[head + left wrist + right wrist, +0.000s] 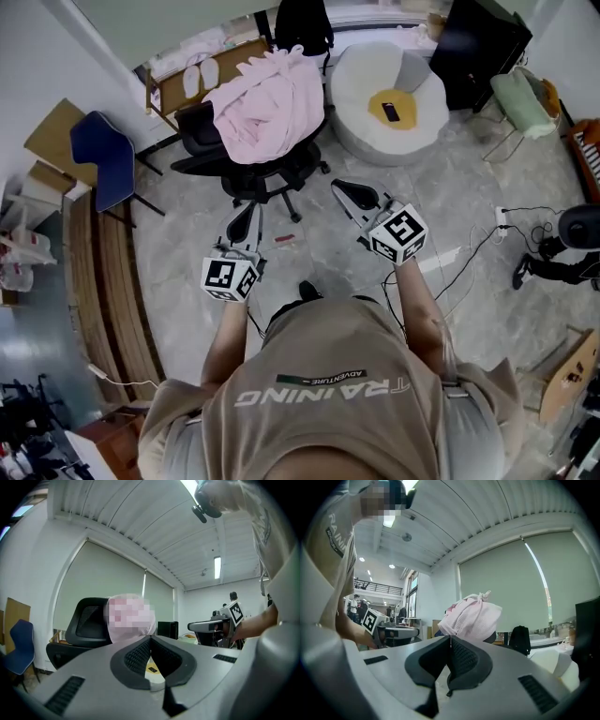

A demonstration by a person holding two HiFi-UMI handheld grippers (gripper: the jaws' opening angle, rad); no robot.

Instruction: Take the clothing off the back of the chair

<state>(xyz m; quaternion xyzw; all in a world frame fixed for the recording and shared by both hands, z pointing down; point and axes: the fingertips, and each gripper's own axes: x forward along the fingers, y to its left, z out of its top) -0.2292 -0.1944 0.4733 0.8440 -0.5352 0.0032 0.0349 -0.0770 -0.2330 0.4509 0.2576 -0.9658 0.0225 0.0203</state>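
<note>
Left gripper [242, 217]: the jaws are pressed together and nothing is between the pads; it holds nothing and points toward the chair.
Right gripper [349, 192]: the jaws are also fully together, with nothing in them; it is just beside the left one, a little further forward in the head view.
Around: a white round seat [389, 94] with a yellow cushion [391, 109] stands to the right of the chair, close to it. A blue chair [103, 159] is at the left, near the wall. A black backpack [302, 23] is behind the chair, and cables [469, 253] lie on the floor [187, 225] at the right.
In the way: the wheeled base [267, 192] of the black office chair [202, 122] is the part nearest to both grippers. A small reddish flat thing [284, 241] lies on the floor between them; I cannot tell what it is.
Clothing: the pink clothing [267, 112] is piled over the top edge of the chair back and hangs down over it.
Clothing to the grippers: it is ahead of both and apart from them, not touched. In the left gripper view it shows just above the joined jaw tips, and in the right gripper view it [471, 616] also rises right above them.
</note>
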